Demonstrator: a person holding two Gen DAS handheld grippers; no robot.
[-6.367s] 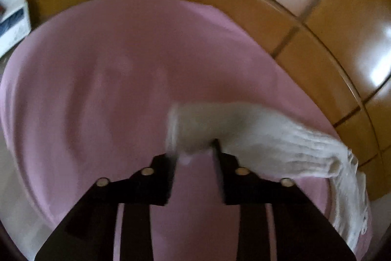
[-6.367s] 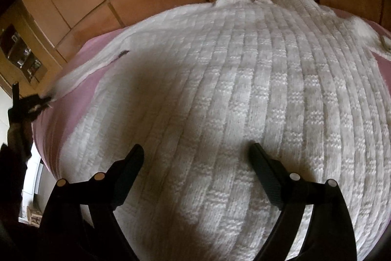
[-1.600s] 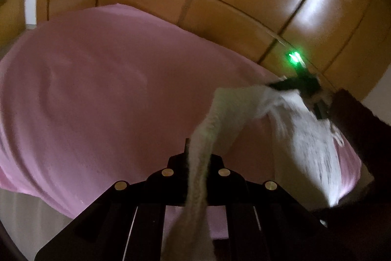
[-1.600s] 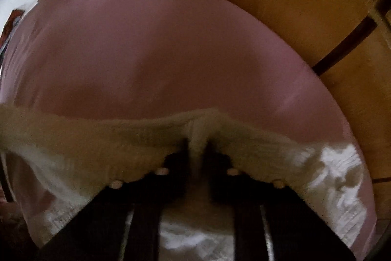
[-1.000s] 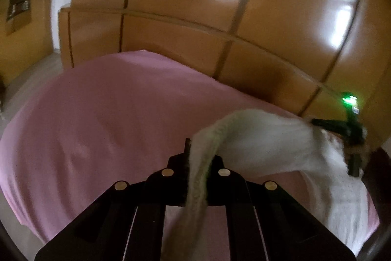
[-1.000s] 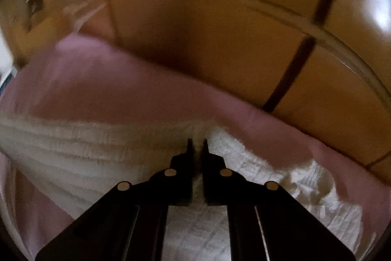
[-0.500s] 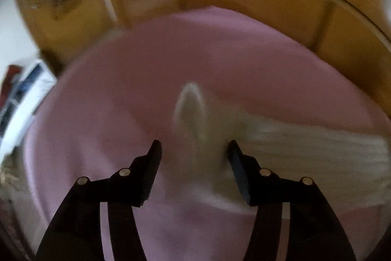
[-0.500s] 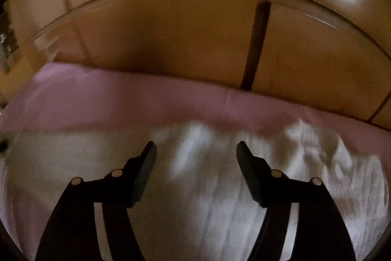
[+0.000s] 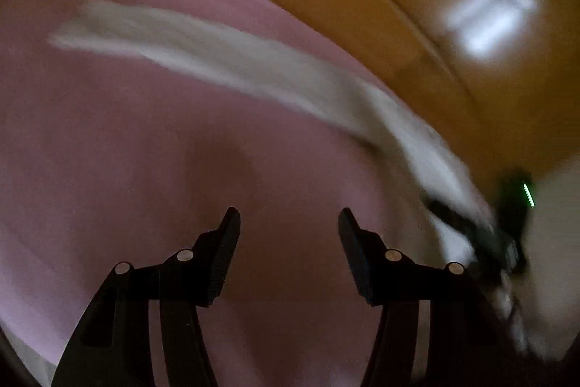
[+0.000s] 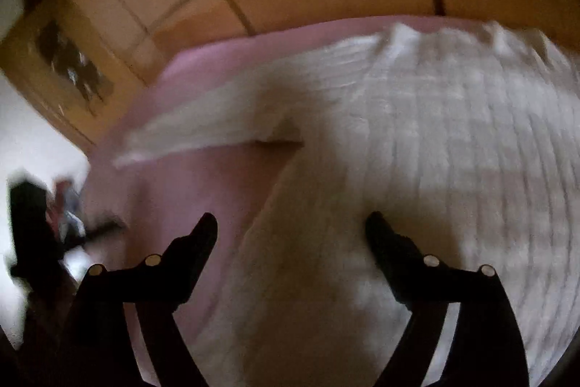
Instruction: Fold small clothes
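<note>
While both views are motion-blurred, each shows a white knitted sweater (image 10: 417, 147) lying spread on a bed covered by a pink sheet (image 9: 127, 151), with wooden panelling (image 9: 417, 6) behind the bed.

Left wrist view: the left gripper (image 9: 289, 242) hangs over bare pink sheet, its fingers (image 9: 224, 252) apart with nothing between them. One sleeve (image 9: 203, 49) of the sweater stretches as a pale band from upper left toward the lower right, well apart from these fingers. At the right edge the right gripper (image 9: 482, 234) appears as a dark blur against the white knit beside a green light (image 9: 528, 194); whether it touches the knit cannot be told here. The sweater's body is mostly out of this view.

Right wrist view: the right gripper (image 10: 291, 234) is over the sweater's body, whose ribbed, checked knit fills the right half of the picture. Its jaws are opening; the knit lies beneath the gap, and no pad presses on it. The left-hand finger (image 10: 195, 249) stands over pink sheet, the right-hand one over white knit. The sleeve (image 10: 217, 122) extends leftward from the body, flat on the sheet. At the left edge the left gripper (image 10: 98, 227) shows only as a dark blurred shape. A wooden cabinet (image 10: 72, 68) stands at upper left, unseen from the other camera.
</note>
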